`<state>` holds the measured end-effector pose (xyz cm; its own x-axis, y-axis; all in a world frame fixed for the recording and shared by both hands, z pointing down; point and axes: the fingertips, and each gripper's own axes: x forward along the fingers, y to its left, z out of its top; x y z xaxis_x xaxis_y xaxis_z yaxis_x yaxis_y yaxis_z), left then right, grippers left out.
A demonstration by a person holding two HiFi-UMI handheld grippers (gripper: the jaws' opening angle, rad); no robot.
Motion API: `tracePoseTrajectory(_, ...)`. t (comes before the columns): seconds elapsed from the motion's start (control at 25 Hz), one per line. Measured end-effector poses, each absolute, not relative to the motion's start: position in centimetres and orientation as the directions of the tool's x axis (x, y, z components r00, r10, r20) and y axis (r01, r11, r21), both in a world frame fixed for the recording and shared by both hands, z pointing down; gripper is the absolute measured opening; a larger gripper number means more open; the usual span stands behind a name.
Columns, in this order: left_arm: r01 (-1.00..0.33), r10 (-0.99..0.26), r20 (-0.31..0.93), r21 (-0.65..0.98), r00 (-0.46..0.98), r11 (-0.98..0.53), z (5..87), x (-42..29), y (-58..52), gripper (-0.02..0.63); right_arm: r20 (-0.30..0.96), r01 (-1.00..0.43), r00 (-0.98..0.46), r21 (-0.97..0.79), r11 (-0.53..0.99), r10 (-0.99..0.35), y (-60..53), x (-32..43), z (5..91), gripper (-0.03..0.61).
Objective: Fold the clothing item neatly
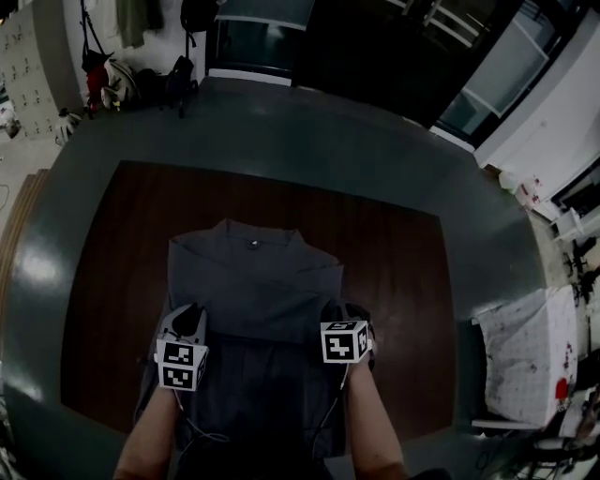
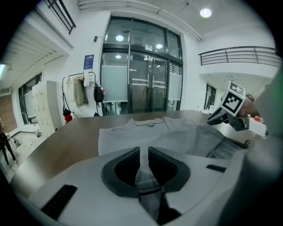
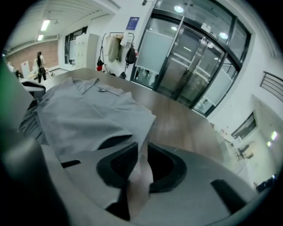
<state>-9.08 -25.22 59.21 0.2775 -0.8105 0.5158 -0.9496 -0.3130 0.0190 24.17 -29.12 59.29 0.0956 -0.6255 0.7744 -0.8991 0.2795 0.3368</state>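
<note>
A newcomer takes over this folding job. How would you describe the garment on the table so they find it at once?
Find the dark brown table on the grey floor. On its near half lies a grey shirt, collar pointing away. Unlike the clothes hanging in the background, it lies flat.

Building lobby, glass doors (image 2: 141,79), lockers (image 2: 40,106)
</note>
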Motion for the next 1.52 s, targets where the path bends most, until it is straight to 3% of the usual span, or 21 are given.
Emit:
tracePoseTrajectory(0.44, -0.930, -0.869, 0.353, 0.015, 0.348, -0.367, 53.8, -12.3, -19.5, 0.063, 0.560, -0.968, 0.215, 0.233, -0.097, -0.800, -17.4, 31.4, 51.8, 0.054)
tracePoseTrajectory(0.6, -0.958, -0.921, 0.269, 0.010, 0.280, -0.288, 51.1, -14.2, -14.6, 0.063, 0.382, -0.969, 0.247, 0.116, -0.219, -0.890, -12.2, 33.4, 50.2, -0.011)
tracePoseTrajectory(0.8, -0.980, -0.952, 0.240, -0.006, 0.190, -0.197, 49.9, -14.6, -6.2, 0.061, 0.208, -0.992, 0.121, 0.059, -0.110, -0.971, -5.7, 30.3, 49.8, -0.011)
tracePoseTrajectory(0.96, -0.985, -0.958, 0.242, -0.042, 0.153, -0.168, 49.9, -13.3, 1.4, 0.061, 0.204, -0.999, -0.007, 0.042, 0.016, -0.979, 0.3, 29.0, 50.8, -0.011)
tracePoseTrajectory(1.2, -0.974, -0.949, 0.292, -0.150, 0.119, -0.168, 51.5, -13.0, 9.8, 0.063, 0.215, -0.997, -0.028, 0.068, 0.043, -0.976, 9.0, 32.0, 54.3, -0.011)
tracePoseTrajectory(1.32, -0.959, -0.938, 0.330, -0.217, 0.105, -0.184, 53.7, -13.1, 13.2, 0.063, 0.276, -0.998, 0.003, 0.065, 0.016, -0.961, 12.7, 33.5, 57.7, -0.011)
tracePoseTrajectory(1.52, -0.975, -0.917, 0.390, -0.159, 0.080, -0.153, 58.4, -14.5, 17.5, 0.086, 0.412, -0.995, -0.037, 0.073, 0.073, -0.910, 17.2, 32.6, 63.3, 0.007)
